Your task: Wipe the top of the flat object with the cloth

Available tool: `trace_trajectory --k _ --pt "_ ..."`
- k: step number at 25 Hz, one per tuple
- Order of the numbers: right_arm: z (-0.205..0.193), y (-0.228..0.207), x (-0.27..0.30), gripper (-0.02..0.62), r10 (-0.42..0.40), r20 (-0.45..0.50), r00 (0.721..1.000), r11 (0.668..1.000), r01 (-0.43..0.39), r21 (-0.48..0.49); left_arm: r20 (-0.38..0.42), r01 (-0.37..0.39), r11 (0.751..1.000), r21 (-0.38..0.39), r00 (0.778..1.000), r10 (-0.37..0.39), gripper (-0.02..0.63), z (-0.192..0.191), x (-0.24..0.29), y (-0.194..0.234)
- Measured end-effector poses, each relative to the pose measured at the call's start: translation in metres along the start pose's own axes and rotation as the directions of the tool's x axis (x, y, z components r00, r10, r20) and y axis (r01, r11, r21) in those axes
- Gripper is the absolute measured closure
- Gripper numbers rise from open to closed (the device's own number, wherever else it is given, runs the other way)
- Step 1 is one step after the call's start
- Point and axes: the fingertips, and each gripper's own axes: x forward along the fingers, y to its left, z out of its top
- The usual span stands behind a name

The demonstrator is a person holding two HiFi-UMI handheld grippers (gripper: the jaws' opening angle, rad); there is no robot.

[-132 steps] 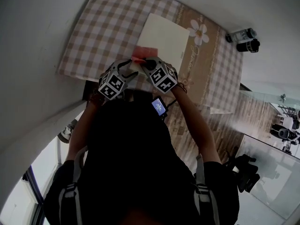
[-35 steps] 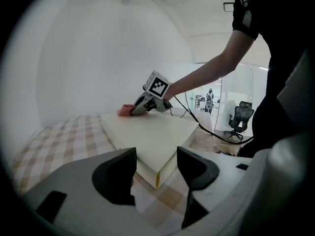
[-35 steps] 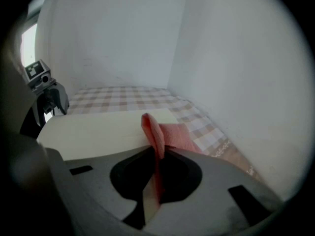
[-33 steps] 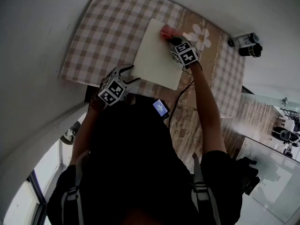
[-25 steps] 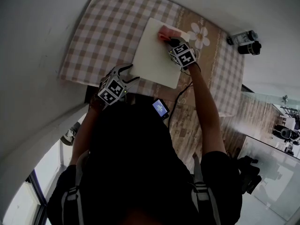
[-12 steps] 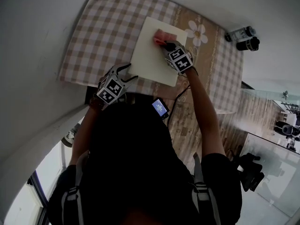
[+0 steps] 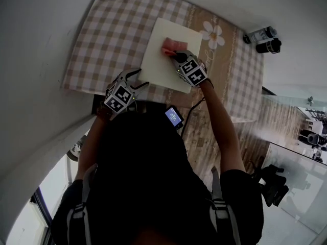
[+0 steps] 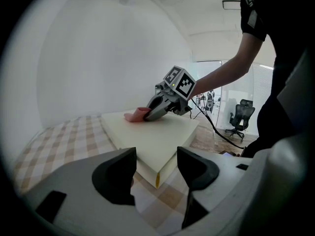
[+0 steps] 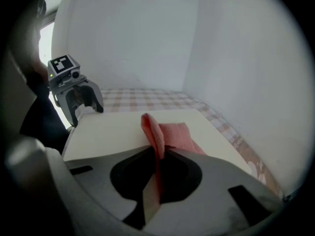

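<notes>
Your right claw [image 9: 156, 157] was pinched shut on the pink cloth [image 9: 172, 134]. The cloth lay folded on top of the cream flat object [image 7: 156, 68], on its far half. Your left claw [image 8: 155, 167] stood spread with nothing between its jaws, held just off the near corner of the flat object. The flat object lay on the checked surface [image 7: 110, 34].

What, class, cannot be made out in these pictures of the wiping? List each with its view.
- Head view: two dark cylinders at the upper right, too small to identify.
- Head view: small screen, print too small to read.
- Right gripper view: board surface under the cloth, covered by it.
</notes>
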Motion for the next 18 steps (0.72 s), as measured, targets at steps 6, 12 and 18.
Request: trace_trajectory --k 6,12,18 --pt "-0.002 0.017 -0.006 0.578 0.020 0.004 1.000 1.000 -0.020 -0.009 0.010 -0.005 1.000 0.004 1.000 0.005 0.331 -0.001 0.001 0.000" --pt "-0.004 0.037 -0.014 0.577 0.044 0.014 0.999 0.999 -0.043 -0.019 0.000 -0.007 1.000 0.009 1.000 0.007 0.331 -0.001 0.001 0.000" --pt "-0.006 0.057 -0.022 0.578 0.064 0.021 0.998 0.998 -0.063 -0.030 0.000 -0.012 1.000 0.010 1.000 0.012 0.331 -0.002 0.001 -0.001"
